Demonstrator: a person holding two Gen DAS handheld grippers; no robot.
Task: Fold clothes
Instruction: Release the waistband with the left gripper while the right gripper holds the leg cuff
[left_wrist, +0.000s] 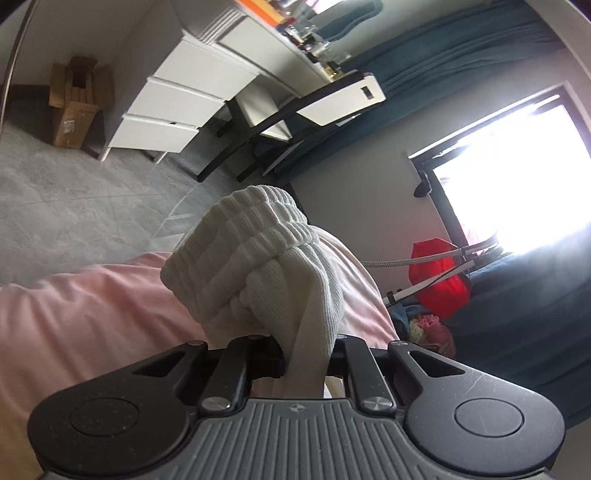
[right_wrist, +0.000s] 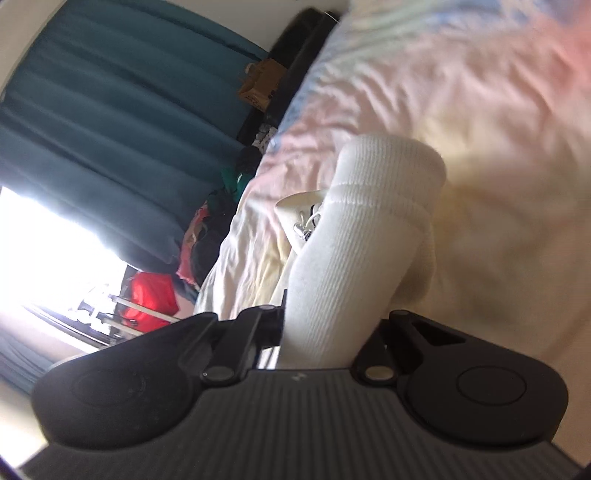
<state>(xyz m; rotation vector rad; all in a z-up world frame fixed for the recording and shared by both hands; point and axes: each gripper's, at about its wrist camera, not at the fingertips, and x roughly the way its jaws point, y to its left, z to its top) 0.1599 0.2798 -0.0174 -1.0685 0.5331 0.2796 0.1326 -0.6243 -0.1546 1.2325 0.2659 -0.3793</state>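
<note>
Pink bedding (left_wrist: 81, 314), both tongs gripping socks (right_wrist: 369, 221)

Support: a bed (right_wrist: 480, 122) is seen, covered by a pale pink, wrinkled sheet (left_wrist: 81, 314).
Sheet colouring: pink is shown in the left wrist view; pink, cream and a bluish edge are shown in the right wrist view.
On the sheet: a cream-coloured item with a dark-and-white cord (right_wrist: 303, 218) is seen lying on it.
White ribbed sock (right_wrist: 354, 236): contact with the sheet cannot be determined.
</note>
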